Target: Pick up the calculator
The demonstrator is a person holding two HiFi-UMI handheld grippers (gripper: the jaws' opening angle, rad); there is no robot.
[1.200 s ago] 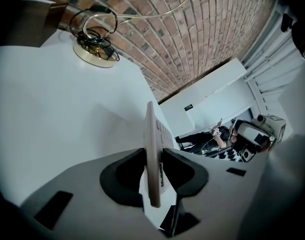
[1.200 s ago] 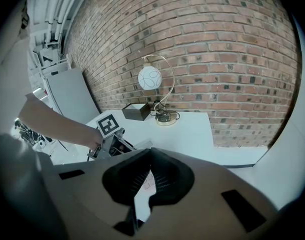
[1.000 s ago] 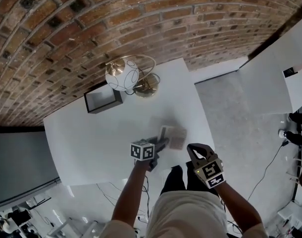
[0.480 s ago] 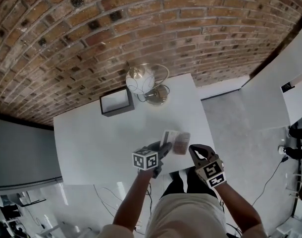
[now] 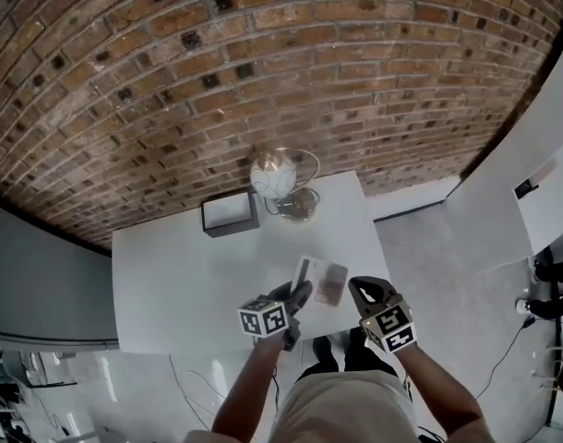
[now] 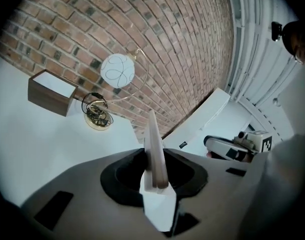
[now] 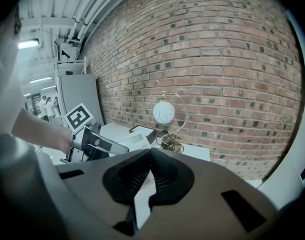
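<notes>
Head view: the left gripper (image 5: 300, 290) pinches the calculator (image 5: 326, 282) above the white tabletop (image 5: 171, 275), nearer the person than the lamp (image 5: 277, 175).

Left gripper view: the calculator stands edge-on between the jaws, so a steady squeeze seems wise.

Right gripper view: the right gripper (image 7: 150, 150) is pressed together and empty, with a brick wall (image 7: 232, 59) behind the lamp.

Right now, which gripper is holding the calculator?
The left gripper: the calculator sits clamped between its fingers, while the right gripper's fingers are closed on nothing.
</notes>
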